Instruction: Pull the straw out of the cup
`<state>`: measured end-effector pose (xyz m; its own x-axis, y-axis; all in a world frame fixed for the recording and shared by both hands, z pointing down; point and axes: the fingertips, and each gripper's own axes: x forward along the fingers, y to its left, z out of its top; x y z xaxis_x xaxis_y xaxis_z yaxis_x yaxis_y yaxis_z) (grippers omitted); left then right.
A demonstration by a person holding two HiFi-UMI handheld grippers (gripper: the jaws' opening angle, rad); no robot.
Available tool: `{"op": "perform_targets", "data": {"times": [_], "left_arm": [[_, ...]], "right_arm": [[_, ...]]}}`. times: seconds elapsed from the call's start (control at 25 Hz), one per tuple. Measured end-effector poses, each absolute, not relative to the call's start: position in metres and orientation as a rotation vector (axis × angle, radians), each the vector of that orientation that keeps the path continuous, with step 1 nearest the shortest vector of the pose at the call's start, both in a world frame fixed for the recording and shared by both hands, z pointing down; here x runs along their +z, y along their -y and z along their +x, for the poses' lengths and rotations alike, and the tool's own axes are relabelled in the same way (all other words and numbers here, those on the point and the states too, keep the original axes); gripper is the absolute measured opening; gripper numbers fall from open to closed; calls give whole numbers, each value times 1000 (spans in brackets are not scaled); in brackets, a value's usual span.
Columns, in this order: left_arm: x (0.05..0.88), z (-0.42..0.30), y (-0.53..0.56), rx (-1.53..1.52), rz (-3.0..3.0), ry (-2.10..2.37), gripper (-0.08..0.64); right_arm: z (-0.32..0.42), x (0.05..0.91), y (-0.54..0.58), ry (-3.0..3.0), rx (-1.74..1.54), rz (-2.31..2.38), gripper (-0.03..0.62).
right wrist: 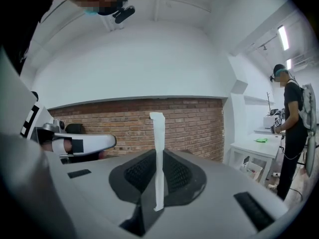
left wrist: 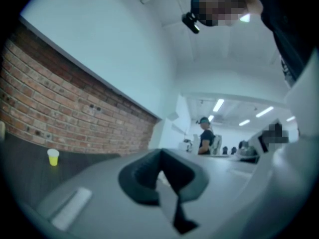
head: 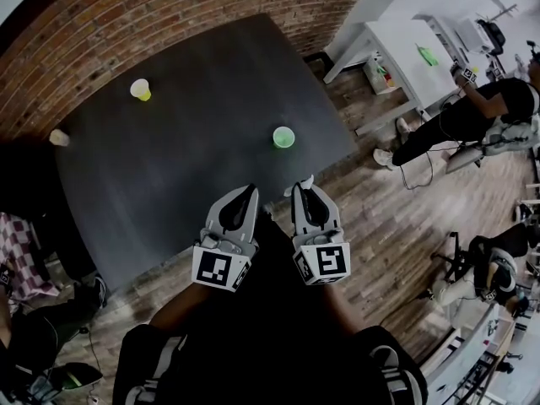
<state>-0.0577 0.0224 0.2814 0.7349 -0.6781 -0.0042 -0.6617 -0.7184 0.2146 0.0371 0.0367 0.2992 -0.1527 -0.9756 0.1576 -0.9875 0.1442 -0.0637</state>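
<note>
A white straw (right wrist: pixel 158 148) stands upright between the jaws of my right gripper (right wrist: pixel 158 169), which is shut on it. In the head view its tip (head: pixel 309 180) pokes out past the right gripper (head: pixel 302 190). A green cup (head: pixel 283 137) sits on the dark table (head: pixel 202 99), a little beyond that gripper and apart from it, with no straw showing in it. My left gripper (head: pixel 250 191) is held beside the right one over the table's near edge. Its jaws (left wrist: pixel 160 172) are shut with nothing between them.
A yellow cup (head: pixel 140 89) (left wrist: pixel 53 157) stands near the table's far side, and a pale cup (head: pixel 57 137) at its left edge. A brick wall (head: pixel 126 15) runs behind. People (head: pixel 472 112) work at a white table (head: pixel 405 49) to the right.
</note>
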Motion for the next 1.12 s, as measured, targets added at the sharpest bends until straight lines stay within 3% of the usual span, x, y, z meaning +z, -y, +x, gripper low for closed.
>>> {"op": "perform_targets", "data": {"times": [1.12], "left_arm": [[284,-27,-39,-109,2755,1020,3]], "right_arm": [[53,292,-58,2359,197,1984,37]]}}
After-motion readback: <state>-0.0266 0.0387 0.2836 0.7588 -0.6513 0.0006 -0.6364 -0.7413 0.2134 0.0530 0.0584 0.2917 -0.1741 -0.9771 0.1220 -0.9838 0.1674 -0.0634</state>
